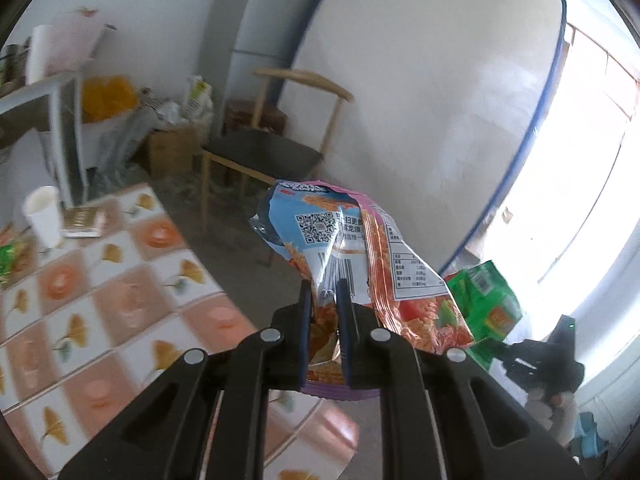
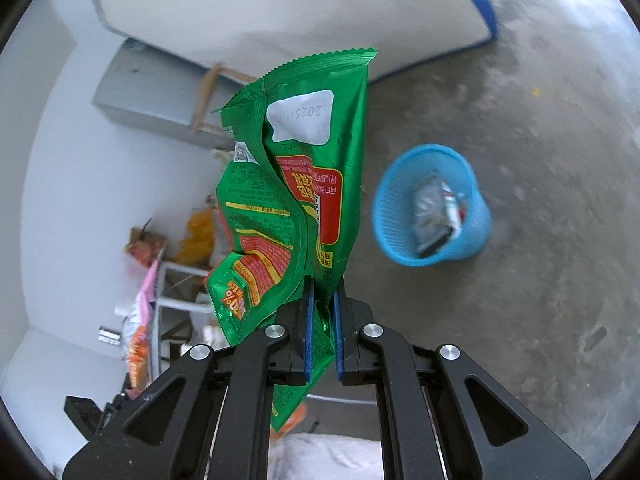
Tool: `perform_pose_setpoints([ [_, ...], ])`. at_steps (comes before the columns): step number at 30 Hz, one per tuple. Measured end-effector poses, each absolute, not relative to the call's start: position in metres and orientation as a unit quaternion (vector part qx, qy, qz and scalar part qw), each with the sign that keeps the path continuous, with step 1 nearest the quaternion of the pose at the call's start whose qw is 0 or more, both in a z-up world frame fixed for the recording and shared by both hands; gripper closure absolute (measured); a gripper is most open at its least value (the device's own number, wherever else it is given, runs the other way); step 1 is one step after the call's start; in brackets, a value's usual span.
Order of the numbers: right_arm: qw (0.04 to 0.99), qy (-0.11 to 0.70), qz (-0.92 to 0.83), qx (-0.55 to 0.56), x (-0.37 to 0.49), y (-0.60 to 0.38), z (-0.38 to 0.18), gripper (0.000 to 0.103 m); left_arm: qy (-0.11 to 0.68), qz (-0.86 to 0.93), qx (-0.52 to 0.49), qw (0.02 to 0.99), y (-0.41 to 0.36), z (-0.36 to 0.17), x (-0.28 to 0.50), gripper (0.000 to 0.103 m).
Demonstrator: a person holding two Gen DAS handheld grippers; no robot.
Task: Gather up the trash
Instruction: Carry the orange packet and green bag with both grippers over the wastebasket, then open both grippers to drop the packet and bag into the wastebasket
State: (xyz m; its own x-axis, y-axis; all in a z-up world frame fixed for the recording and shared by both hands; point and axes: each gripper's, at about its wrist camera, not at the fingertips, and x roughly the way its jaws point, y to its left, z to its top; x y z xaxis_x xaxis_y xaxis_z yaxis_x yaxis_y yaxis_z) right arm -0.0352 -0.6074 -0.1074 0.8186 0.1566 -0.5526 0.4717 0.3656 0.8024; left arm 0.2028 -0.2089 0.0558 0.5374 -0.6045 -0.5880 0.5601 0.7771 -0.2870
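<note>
My left gripper (image 1: 323, 285) is shut on a crumpled blue, pink and orange snack wrapper (image 1: 352, 240), held in the air beside the table's edge. My right gripper (image 2: 323, 286) is shut on a green snack wrapper (image 2: 304, 184), held up above the floor. That green wrapper also shows in the left wrist view (image 1: 486, 300) at the right, with the right gripper below it. A blue mesh trash basket (image 2: 476, 236) stands on the concrete floor, right of the green wrapper, with some wrappers (image 2: 434, 212) inside.
A table with a patterned cloth (image 1: 120, 304) lies at the left, bearing a white paper cup (image 1: 42, 214), a small book (image 1: 82, 222) and a green packet (image 1: 12, 258). A wooden chair (image 1: 264, 152), a fridge, boxes and a leaning white board stand behind.
</note>
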Motion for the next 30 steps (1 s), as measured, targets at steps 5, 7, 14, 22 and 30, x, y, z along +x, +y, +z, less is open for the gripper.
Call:
perform_pose_setpoints([
  [5, 0.749, 0.325, -0.125, 0.564, 0.003, -0.630, -0.163, 0.096, 0.381, -0.341, -0.009, 0.859, -0.265, 0.027, 0.231, 0.092],
  [7, 0.742, 0.341, -0.131, 0.562, 0.027, -0.639, -0.186, 0.096, 0.396, -0.343, -0.001, 0.852, -0.284, 0.015, 0.246, 0.092],
  [14, 0.719, 0.386, -0.131, 0.563, 0.105, -0.650, -0.257, 0.092, 0.461, -0.345, 0.031, 0.817, -0.365, -0.039, 0.305, 0.092],
  [22, 0.698, 0.412, -0.152, 0.565, 0.119, -0.667, -0.327, 0.054, 0.530, -0.343, 0.036, 0.775, -0.463, -0.123, 0.346, 0.091],
  [30, 0.729, 0.365, -0.183, 0.550, 0.047, -0.672, -0.298, 0.047, 0.633, -0.312, 0.035, 0.708, -0.529, -0.239, 0.363, 0.081],
])
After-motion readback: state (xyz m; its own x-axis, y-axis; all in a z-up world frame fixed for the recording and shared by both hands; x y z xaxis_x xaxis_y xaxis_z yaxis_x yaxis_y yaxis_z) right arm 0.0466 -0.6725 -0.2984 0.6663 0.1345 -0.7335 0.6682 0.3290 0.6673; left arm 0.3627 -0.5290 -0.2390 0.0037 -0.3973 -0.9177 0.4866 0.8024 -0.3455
